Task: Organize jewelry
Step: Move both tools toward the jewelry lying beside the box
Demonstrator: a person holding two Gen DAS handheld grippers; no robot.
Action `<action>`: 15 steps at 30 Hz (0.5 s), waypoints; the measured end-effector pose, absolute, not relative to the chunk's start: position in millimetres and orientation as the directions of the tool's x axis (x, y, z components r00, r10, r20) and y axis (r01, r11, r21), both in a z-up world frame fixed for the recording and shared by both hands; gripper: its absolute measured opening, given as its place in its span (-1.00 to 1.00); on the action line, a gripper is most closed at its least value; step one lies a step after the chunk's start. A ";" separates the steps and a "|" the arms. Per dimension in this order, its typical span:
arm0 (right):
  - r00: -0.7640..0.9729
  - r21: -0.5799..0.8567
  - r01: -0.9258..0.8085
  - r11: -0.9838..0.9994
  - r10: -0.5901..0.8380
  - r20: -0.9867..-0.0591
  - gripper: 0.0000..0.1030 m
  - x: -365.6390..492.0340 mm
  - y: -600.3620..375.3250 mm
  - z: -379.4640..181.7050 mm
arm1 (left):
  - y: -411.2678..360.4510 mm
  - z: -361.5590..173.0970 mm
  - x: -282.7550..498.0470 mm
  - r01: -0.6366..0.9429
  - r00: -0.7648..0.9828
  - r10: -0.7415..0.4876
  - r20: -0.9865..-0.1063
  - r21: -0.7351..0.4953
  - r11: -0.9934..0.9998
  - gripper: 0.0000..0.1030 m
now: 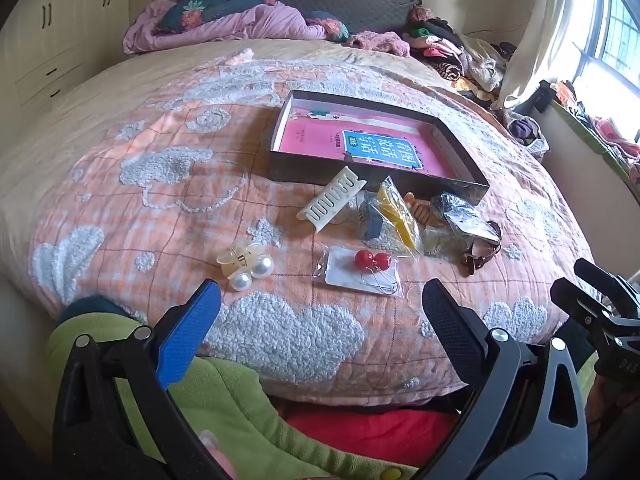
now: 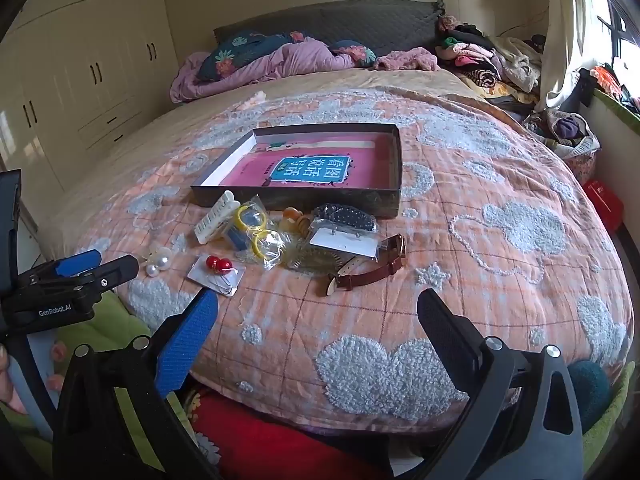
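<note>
Both tools hang back at the near edge of the bed, the left gripper [image 1: 320,308] and the right gripper [image 2: 318,312] each with jaws spread wide and nothing between them, angled down at the quilt [image 1: 132,208] as if sizing up the job. The jewelry lies loose just in front of the open box [image 1: 460,178]: red bead earrings [image 1: 372,260] on a card, a pearl clip [image 1: 246,266], a white comb clip [image 1: 332,198], bagged pieces and a brown-strap watch [image 2: 370,268]. Nothing is in the box yet, so I'd say sorting hasn't started.

The quilt [image 1: 160,184] is matt cloth with rough tufted clouds. At its 5 o'clock, glossy red beads [image 1: 372,260] lie on paper. The watch strap [image 2: 372,274] looks smooth leather.
</note>
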State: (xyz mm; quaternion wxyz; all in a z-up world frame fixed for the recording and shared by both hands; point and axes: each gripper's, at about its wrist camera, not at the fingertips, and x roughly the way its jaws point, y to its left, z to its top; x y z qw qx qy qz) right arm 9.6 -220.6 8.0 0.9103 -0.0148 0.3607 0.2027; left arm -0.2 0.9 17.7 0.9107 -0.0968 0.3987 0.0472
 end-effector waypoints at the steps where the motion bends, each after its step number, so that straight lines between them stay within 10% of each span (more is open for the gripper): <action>1: 0.658 0.119 -0.380 0.917 0.359 -0.662 0.92 9.6 -220.5 8.0 | 0.7 18.0 0.1 -0.164 0.678 0.010 -0.735 -0.138 0.977 0.84; 15: 0.659 0.117 -0.381 0.917 0.359 -0.661 0.92 13.8 -218.1 4.0 | -1.2 19.3 -0.6 -0.163 0.680 0.012 -0.733 -0.135 0.977 0.84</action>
